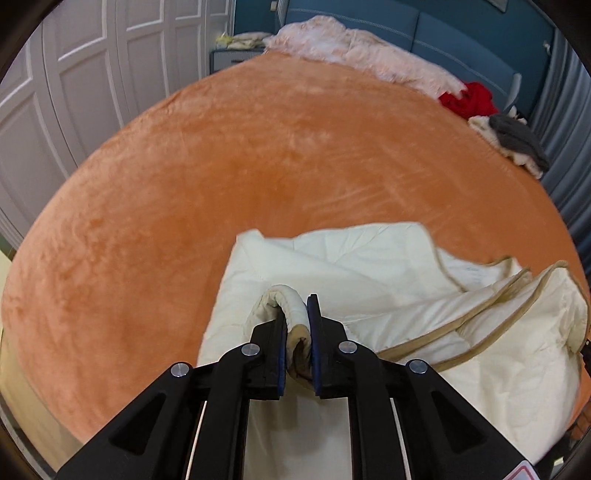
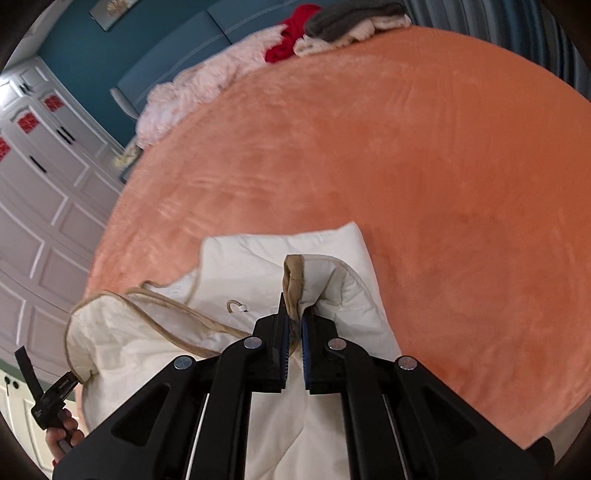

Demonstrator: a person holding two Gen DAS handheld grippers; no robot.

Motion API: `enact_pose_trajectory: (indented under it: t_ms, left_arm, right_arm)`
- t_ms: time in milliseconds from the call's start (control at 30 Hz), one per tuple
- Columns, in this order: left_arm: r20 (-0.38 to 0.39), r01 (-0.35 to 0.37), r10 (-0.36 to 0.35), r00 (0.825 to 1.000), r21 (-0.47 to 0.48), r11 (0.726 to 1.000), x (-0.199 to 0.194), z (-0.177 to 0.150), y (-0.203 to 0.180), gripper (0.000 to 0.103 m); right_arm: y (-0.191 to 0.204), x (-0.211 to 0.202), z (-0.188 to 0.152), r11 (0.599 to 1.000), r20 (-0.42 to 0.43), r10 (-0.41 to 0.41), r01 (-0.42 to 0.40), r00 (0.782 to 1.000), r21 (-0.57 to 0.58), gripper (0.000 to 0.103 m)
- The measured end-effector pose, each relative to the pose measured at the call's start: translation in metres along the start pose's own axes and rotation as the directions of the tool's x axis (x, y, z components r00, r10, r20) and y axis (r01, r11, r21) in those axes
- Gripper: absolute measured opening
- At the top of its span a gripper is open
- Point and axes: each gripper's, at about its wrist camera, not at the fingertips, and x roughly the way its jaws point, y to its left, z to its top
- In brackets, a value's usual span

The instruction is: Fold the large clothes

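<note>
An orange-covered bed [image 1: 258, 155] carries a cream quilt [image 1: 369, 266] lying at its near edge, whose tan-trimmed edge is pinched by the left claw [image 1: 297, 325] and clenched in the right claw [image 2: 294, 325].

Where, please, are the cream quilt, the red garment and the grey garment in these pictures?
cream quilt [image 1: 332, 266]: left wrist view, on its flat top panel.
red garment [image 1: 471, 99]: left wrist view, on the middle of the crumpled heap.
grey garment [image 2: 347, 18]: right wrist view, on its upper folded surface.
</note>
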Motion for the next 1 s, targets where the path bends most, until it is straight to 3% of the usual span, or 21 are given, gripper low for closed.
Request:
enact_pose_trajectory:
  t_ms: [167, 267, 367, 400, 433, 500, 533, 567, 600, 667, 733, 833, 900, 1000]
  left_arm:
    - [-0.028, -0.03, 0.031, 0.999, 0.035, 0.999, 0.028, -0.005, -0.004, 0.011]
    - [-0.033, -0.004, 0.005, 0.999, 0.028, 1.0, 0.024, -0.004, 0.0, 0.012]
    - [-0.032, 0.057, -0.056, 0.998, 0.023, 0.998, 0.005, 0.001, 0.009, 0.016]
    - [-0.015, 0.094, -0.094, 0.995, 0.028, 0.995, -0.009, 0.003, 0.015, 0.017]
    - [0.001, 0.139, -0.139, 0.99, 0.028, 0.99, -0.023, 0.005, 0.021, 0.024]
    - [0.042, 0.213, -0.214, 0.976, 0.016, 0.977, -0.048, 0.006, 0.032, 0.043]
    - [0.095, 0.189, -0.19, 0.977, 0.014, 0.982, -0.064, 0.007, 0.037, 0.072]
    - [0.148, 0.156, -0.156, 0.977, 0.012, 0.988, -0.076, 0.007, 0.04, 0.087]
    - [0.231, 0.14, -0.141, 0.963, 0.018, 0.99, -0.094, 0.006, 0.045, 0.087]
    - [0.266, 0.142, -0.146, 0.953, 0.033, 0.989, -0.107, 0.01, 0.05, 0.087]
    - [0.227, 0.13, -0.131, 0.965, 0.02, 0.991, -0.099, 0.015, 0.051, 0.087]
    - [0.095, 0.188, -0.185, 0.978, -0.015, 0.982, -0.062, 0.018, 0.05, 0.087]
    - [0.0, 0.233, -0.233, 0.972, -0.048, 0.971, -0.032, 0.018, 0.045, 0.087]
    - [-0.048, 0.235, -0.237, 0.97, -0.047, 0.971, -0.005, 0.017, 0.035, 0.085]
  right_arm:
    - [-0.004, 0.033, -0.004, 0.999, -0.041, -0.033, 0.034, 0.999, 0.02, 0.007]
    - [-0.002, 0.03, 0.001, 0.999, -0.065, -0.036, 0.037, 0.997, 0.012, 0.009]
    - [-0.001, -0.002, 0.011, 0.999, -0.03, 0.046, -0.046, 0.998, 0.006, 0.032]
    - [-0.001, -0.025, 0.014, 0.997, 0.022, 0.081, -0.082, 0.996, 0.001, 0.049]
    - [-0.002, -0.043, 0.015, 0.995, 0.065, 0.098, -0.098, 0.993, -0.008, 0.065]
    - [-0.003, -0.075, 0.015, 0.992, 0.143, 0.127, -0.122, 0.982, -0.042, 0.069]
    - [-0.003, -0.09, 0.015, 0.99, 0.158, 0.133, -0.123, 0.978, -0.072, 0.069]
    - [-0.003, -0.096, 0.014, 0.989, 0.161, 0.125, -0.112, 0.979, -0.092, 0.069]
    - [-0.002, -0.098, 0.012, 0.989, 0.161, 0.116, -0.1, 0.98, -0.106, 0.069]
    - [0.001, -0.095, 0.006, 0.985, 0.142, 0.072, -0.047, 0.987, -0.166, 0.069]
    - [0.002, -0.082, 0.001, 0.982, 0.115, 0.049, -0.027, 0.992, -0.185, 0.069]
    - [0.003, -0.054, 0.0, 0.985, 0.089, 0.025, -0.009, 0.996, -0.17, 0.069]
    - [0.005, -0.036, 0.001, 0.984, 0.075, -0.004, 0.017, 0.997, -0.175, 0.069]
    - [0.006, -0.007, 0.005, 0.984, 0.032, -0.046, 0.051, 0.998, -0.172, 0.069]
